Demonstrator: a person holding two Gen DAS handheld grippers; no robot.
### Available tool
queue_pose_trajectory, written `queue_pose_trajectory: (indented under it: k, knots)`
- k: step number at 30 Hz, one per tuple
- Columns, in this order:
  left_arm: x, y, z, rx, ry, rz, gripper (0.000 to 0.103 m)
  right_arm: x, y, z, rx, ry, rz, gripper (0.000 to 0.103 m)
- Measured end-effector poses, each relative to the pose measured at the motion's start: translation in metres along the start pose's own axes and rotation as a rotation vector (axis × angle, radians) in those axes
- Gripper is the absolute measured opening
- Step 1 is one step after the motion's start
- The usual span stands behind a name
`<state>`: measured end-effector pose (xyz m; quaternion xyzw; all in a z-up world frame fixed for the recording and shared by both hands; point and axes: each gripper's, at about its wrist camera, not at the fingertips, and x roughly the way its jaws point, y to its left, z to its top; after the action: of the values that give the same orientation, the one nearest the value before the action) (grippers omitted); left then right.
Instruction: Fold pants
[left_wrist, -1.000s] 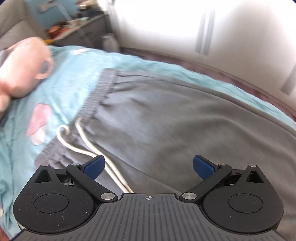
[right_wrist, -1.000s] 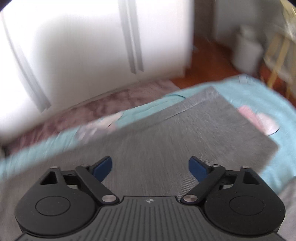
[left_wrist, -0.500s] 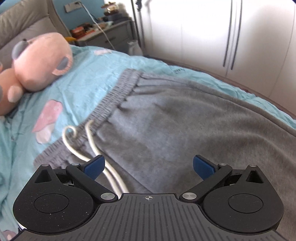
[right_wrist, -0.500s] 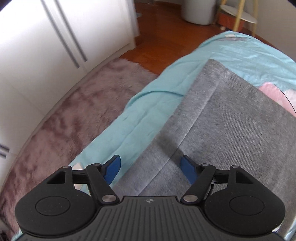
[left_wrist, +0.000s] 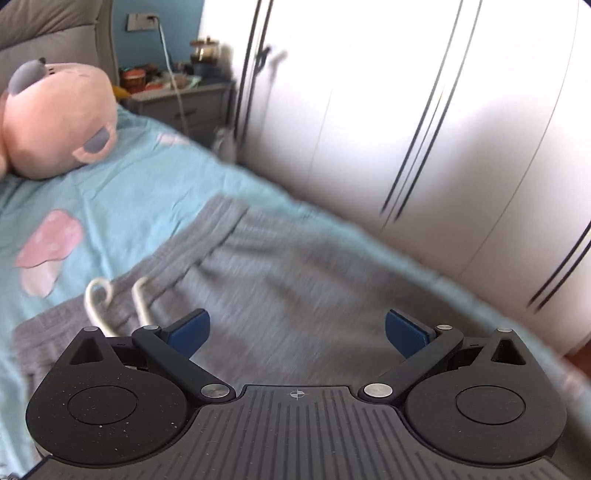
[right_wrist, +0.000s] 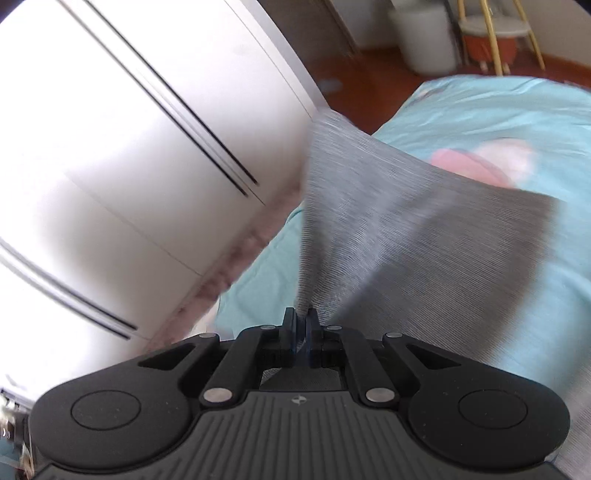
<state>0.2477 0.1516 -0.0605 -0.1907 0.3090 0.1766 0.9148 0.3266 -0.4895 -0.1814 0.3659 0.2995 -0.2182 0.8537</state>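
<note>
Grey pants (left_wrist: 280, 280) lie on a light blue bedsheet (left_wrist: 122, 206); their ribbed waistband and white drawstring (left_wrist: 99, 295) show in the left wrist view. My left gripper (left_wrist: 295, 328) hovers open just above the waist area, nothing between its blue pads. In the right wrist view my right gripper (right_wrist: 302, 325) is shut on the edge of a grey pant leg (right_wrist: 406, 236). The cloth rises from the pads in a taut ridge and is lifted off the sheet (right_wrist: 480, 107).
A pink plush toy (left_wrist: 55, 122) lies at the head of the bed beside a grey headboard. A cluttered nightstand (left_wrist: 177, 92) stands behind it. White wardrobe doors (right_wrist: 129, 147) run along the bed's side, with a rug and wooden floor below. A white bin (right_wrist: 428, 33) and stool stand beyond.
My right gripper went from open over the pant leg's edge to shut on it, and the cloth now lifts. The left gripper swung, its view shifting toward the wardrobe, still open.
</note>
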Motion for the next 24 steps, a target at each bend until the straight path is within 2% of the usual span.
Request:
queue_pose_trajectory:
  k: [1,3,5,6,8,10,12,14,16,20,22,24]
  knots:
    - [0.003,0.002,0.005,-0.021,0.006,-0.032,0.103,-0.014,-0.012,-0.018,-0.025,-0.015,-0.021,0.004]
    - [0.017,0.006,0.017,-0.076,0.076,-0.125,0.103,-0.026,-0.038,-0.053,-0.035,-0.014,-0.058,0.003]
    - [0.033,0.005,0.029,-0.126,0.138,-0.189,0.103,-0.019,-0.07,-0.08,0.044,0.003,-0.085,0.0]
    - [0.042,0.002,0.035,-0.141,0.16,-0.207,0.103,-0.015,-0.081,-0.083,0.076,-0.01,-0.065,0.0]
    - [0.06,-0.005,0.042,-0.16,0.176,-0.22,0.103,-0.013,-0.084,-0.081,0.057,-0.027,-0.038,0.0]
    - [0.084,-0.013,0.047,-0.169,0.209,-0.236,0.092,-0.014,-0.086,-0.076,0.061,-0.018,-0.025,0.0]
    - [0.116,-0.021,0.052,-0.174,0.293,-0.258,0.062,-0.015,-0.095,-0.077,0.104,-0.022,0.01,0.0]
    - [0.143,-0.026,0.053,-0.196,0.364,-0.239,0.06,-0.014,-0.106,-0.078,0.15,-0.029,0.044,0.0]
    - [0.16,-0.034,0.054,-0.199,0.358,-0.216,0.061,-0.009,-0.109,-0.078,0.163,-0.033,0.062,0.0]
    - [0.188,-0.052,0.057,-0.131,0.364,-0.162,0.059,-0.01,-0.119,-0.078,0.21,-0.038,0.109,0.0]
    - [0.199,-0.057,0.056,-0.127,0.388,-0.148,0.05,-0.009,-0.124,-0.077,0.244,-0.026,0.127,0.0]
    - [0.207,-0.058,0.056,-0.108,0.407,-0.107,0.03,-0.008,-0.128,-0.073,0.282,-0.015,0.142,0.0]
